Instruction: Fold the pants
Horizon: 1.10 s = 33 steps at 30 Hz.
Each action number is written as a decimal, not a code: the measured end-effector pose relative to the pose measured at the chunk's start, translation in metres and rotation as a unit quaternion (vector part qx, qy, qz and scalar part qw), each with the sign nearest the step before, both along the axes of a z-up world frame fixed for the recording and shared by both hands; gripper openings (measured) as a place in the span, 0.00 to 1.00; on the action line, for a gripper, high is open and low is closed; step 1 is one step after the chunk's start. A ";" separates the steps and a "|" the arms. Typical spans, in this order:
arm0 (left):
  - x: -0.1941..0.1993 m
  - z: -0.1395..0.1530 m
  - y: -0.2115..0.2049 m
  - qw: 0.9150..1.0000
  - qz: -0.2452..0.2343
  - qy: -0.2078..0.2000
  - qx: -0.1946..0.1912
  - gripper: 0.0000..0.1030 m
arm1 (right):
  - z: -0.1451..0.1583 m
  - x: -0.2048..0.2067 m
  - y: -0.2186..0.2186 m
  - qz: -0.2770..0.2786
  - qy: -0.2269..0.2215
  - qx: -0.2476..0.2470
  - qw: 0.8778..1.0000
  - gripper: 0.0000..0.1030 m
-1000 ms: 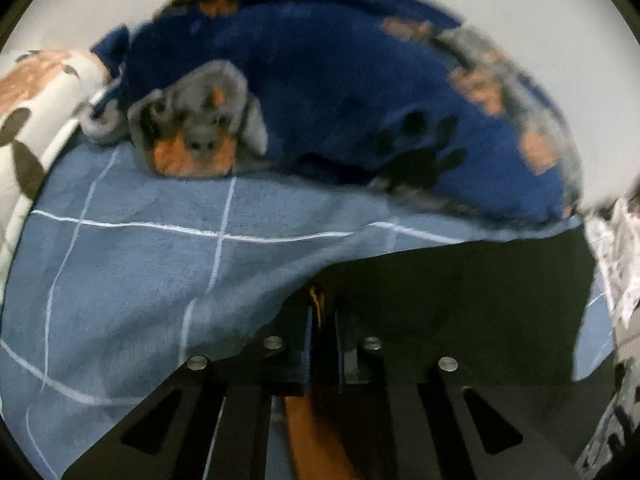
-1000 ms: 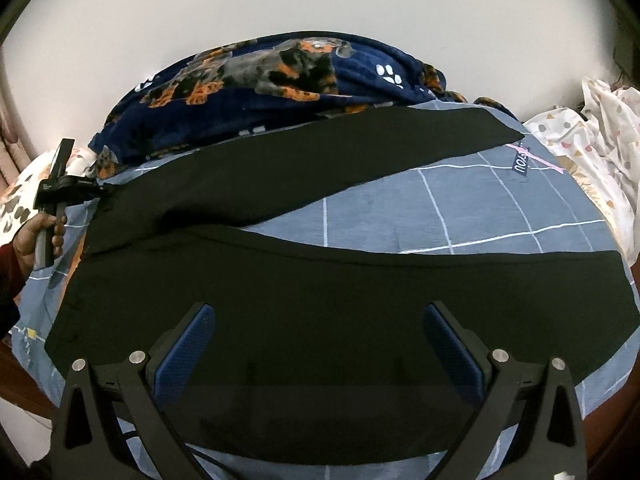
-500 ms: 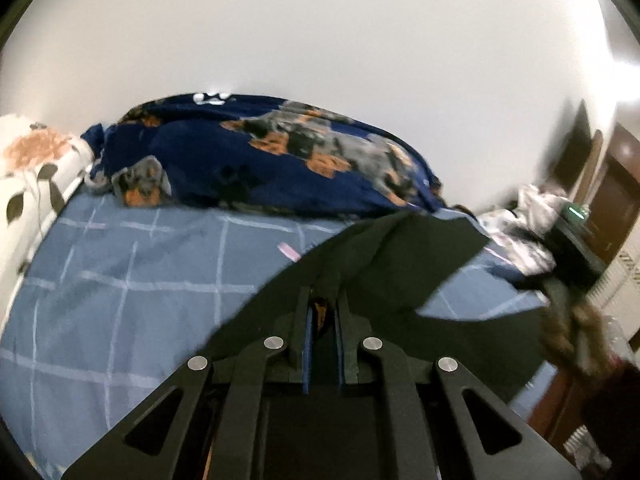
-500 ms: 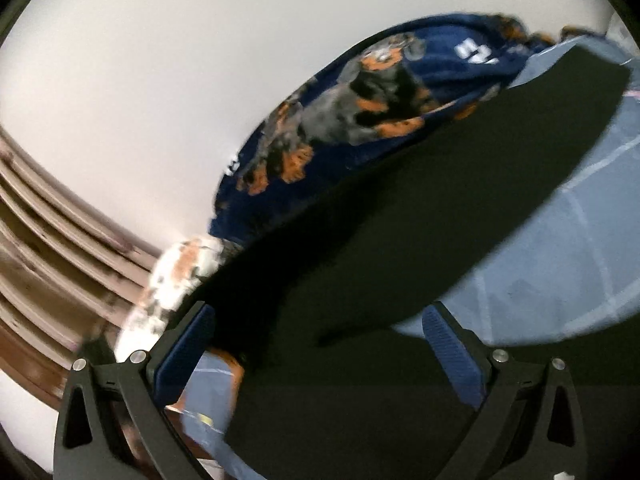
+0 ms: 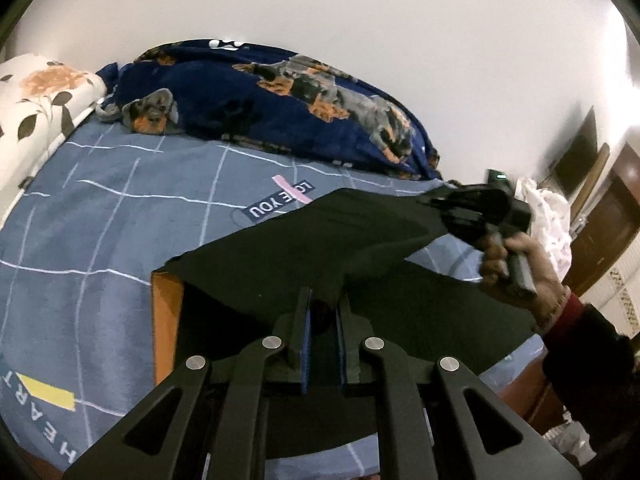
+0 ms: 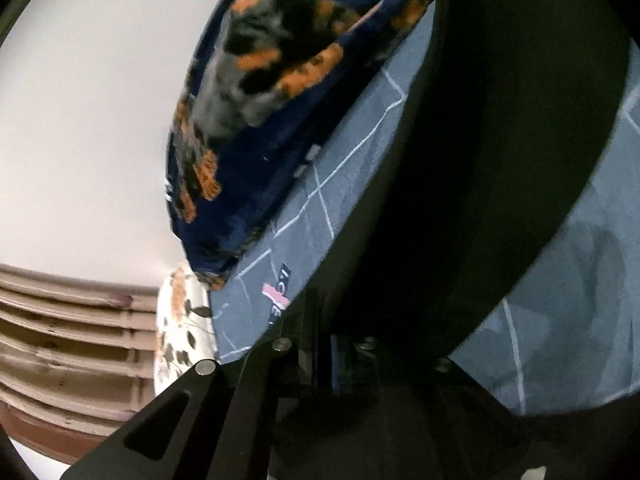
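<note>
Now the black pants (image 5: 320, 248) are seen spread on the blue checked bed sheet (image 5: 100, 208), and one part of the cloth is lifted off the bed between the two grippers. The left gripper (image 5: 322, 320) is closed almost fully, and a fold of the black cloth is pinched between its blue pads at the near edge of the pants. The right gripper (image 5: 460, 208) is seen in the left wrist view, held by a hand (image 5: 516, 264) at the far right, and the other end of the raised strip reaches it; in its own view the jaws are brought together with dark cloth lying over them, so it is judged to be closed on the pants too. The long axis of the raised strip runs from the left gripper, near and low, up and to the right toward the right gripper. The rest of the pants lies flat below and to the right of the strip. It is judged that the next move depends on this line: both ends must be carried together over the flat part, toward the dog-print blanket (image 5: 280, 100) or away from it, so that the edges meet evenly.
</note>
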<state>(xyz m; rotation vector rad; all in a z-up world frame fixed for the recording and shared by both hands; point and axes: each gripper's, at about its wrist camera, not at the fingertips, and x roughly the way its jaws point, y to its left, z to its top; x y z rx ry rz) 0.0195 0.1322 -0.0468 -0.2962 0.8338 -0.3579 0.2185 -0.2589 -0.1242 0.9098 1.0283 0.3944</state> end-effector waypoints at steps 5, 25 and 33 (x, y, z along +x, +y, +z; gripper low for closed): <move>-0.002 -0.004 0.018 1.000 0.002 0.021 0.021 0.10 | 0.035 -0.070 0.000 0.012 -0.070 -0.047 0.996 0.06; -0.047 -0.053 0.029 0.990 -0.005 0.072 0.125 0.15 | -0.067 -0.204 0.009 0.016 0.031 -0.039 0.999 0.05; -0.057 -0.055 0.037 0.978 0.029 0.073 0.196 0.59 | -0.070 -0.204 0.015 0.016 0.035 -0.043 0.998 0.05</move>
